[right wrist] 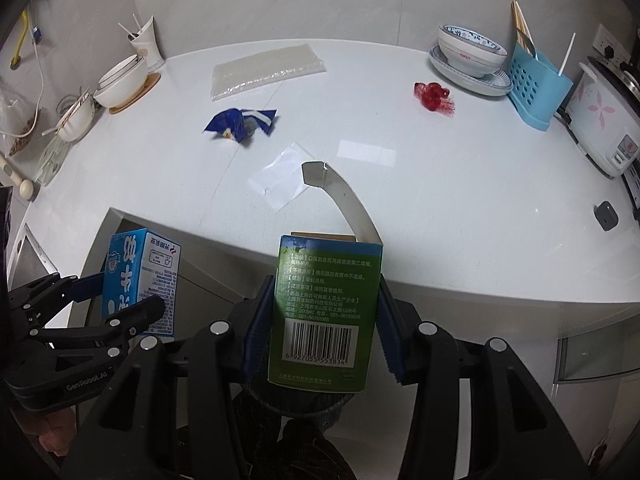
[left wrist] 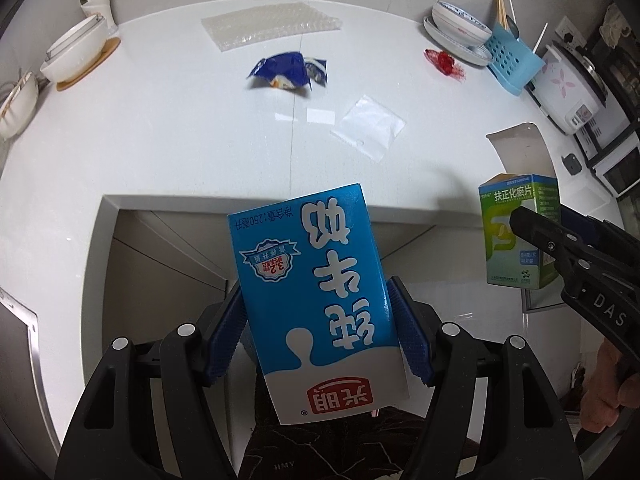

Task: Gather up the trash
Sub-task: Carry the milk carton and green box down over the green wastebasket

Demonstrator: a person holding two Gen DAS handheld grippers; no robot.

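My left gripper (left wrist: 320, 340) is shut on a blue and white milk carton (left wrist: 316, 296), held off the front edge of the white counter (left wrist: 160, 140). To its right, my right gripper (right wrist: 324, 336) is shut on a green medicine box (right wrist: 326, 304) whose top flap stands open. Each carton also shows in the other view: the milk carton (right wrist: 140, 280) at the left, the green box (left wrist: 520, 232) at the right. On the counter lie a crumpled blue wrapper (left wrist: 286, 70), a clear plastic bag (left wrist: 368, 126), a red wrapper (left wrist: 444, 62) and a bubble-wrap sheet (left wrist: 268, 26).
White bowls (left wrist: 76, 52) and a paper cup (left wrist: 98, 0) stand at the back left. Stacked dishes (left wrist: 460, 28), a blue utensil holder (left wrist: 512, 60) and a rice cooker (left wrist: 564, 88) stand at the back right. A small dark device (right wrist: 606, 216) lies near the right edge. Cabinets show below the counter.
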